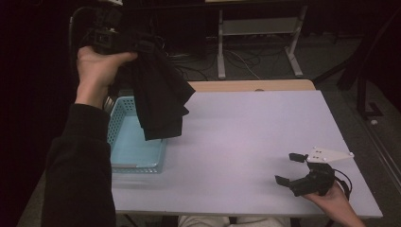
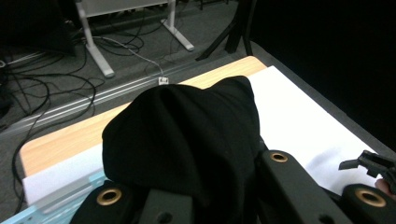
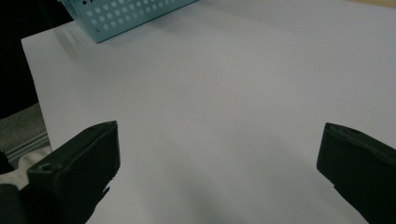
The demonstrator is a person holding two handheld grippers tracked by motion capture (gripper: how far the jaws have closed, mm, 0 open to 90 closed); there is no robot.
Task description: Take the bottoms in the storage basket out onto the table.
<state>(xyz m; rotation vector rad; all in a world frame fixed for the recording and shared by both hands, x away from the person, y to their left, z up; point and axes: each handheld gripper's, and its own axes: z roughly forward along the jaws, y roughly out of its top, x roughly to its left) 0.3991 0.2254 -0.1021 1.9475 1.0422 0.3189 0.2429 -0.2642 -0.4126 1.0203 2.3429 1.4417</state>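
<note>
The black, limp cloth garment (image 1: 158, 101) hangs long-axis vertical from the left claw (image 1: 124, 43), which is clamped shut on its bunched top, raised over the far end of the light-blue perforated plastic basket (image 1: 124, 142) (its lower hem hangs over the basket's right side). The basket sits at nine o'clock on the pale bench (image 1: 250, 137); nothing stands between. The right claw (image 1: 287, 168) rests wide open, holding nothing, at five o'clock.
</note>
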